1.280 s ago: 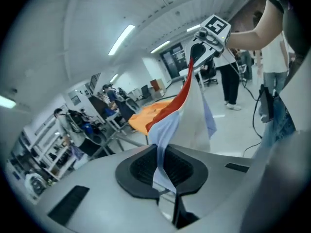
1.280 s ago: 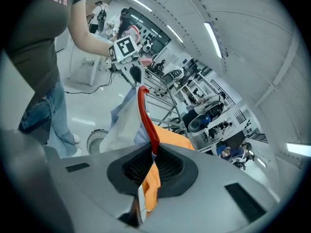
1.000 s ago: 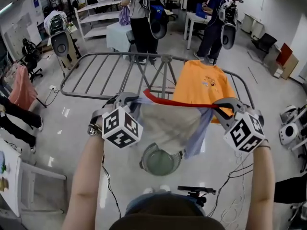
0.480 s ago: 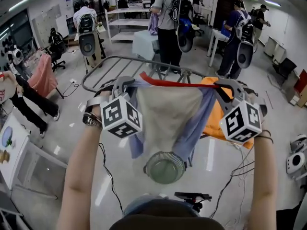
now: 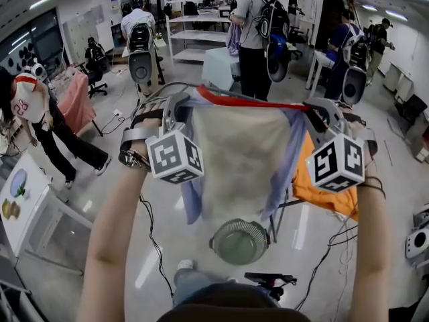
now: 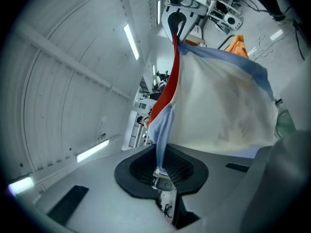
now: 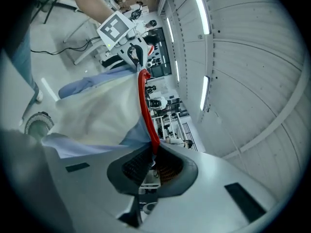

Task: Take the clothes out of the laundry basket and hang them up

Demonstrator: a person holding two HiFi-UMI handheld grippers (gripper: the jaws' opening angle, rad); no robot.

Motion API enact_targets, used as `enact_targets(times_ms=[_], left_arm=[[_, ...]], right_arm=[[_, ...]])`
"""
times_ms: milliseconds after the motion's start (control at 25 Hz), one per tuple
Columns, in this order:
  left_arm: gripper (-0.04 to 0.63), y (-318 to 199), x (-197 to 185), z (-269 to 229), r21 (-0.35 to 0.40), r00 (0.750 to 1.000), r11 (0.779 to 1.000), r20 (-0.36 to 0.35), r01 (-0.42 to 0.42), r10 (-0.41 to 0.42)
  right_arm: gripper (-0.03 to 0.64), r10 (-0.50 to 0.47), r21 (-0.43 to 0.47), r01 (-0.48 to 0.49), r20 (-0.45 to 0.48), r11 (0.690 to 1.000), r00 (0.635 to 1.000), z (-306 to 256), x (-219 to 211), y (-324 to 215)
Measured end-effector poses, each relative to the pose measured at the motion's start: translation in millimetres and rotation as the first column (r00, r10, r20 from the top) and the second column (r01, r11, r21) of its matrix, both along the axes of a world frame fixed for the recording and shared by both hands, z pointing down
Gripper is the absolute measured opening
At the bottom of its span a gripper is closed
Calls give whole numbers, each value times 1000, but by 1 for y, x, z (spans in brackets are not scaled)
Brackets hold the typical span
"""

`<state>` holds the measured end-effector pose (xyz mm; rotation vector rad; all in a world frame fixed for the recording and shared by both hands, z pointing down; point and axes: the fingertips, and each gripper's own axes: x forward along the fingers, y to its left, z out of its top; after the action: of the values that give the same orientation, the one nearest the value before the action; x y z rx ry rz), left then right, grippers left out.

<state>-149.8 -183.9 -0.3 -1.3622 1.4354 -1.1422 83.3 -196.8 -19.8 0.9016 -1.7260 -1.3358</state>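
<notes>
Left gripper and right gripper are way higher than a second ago, each clamped on a top corner of the cream shirt stretched between them, clear of the basket below, so hanging's next.

Ceiling strip lights are lighting the room brightly and glaring off the glossy floor. Wide-angle lenses are bending the edges, and both gripper views are darkening at their corners.

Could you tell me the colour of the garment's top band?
The band is red, clearest in the head view.
</notes>
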Motion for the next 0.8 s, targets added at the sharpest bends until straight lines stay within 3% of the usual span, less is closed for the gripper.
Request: enact_targets(times_ms=[360, 800], left_arm=[[28, -38, -22, 12, 34, 987, 994, 127, -100, 95], [28, -119, -93, -38, 92, 944, 972, 273, -218, 186]], right_arm=[[12, 128, 92, -124, -41, 988, 991, 3, -19, -29], [12, 300, 242, -274, -80, 931, 950, -38, -88, -89]])
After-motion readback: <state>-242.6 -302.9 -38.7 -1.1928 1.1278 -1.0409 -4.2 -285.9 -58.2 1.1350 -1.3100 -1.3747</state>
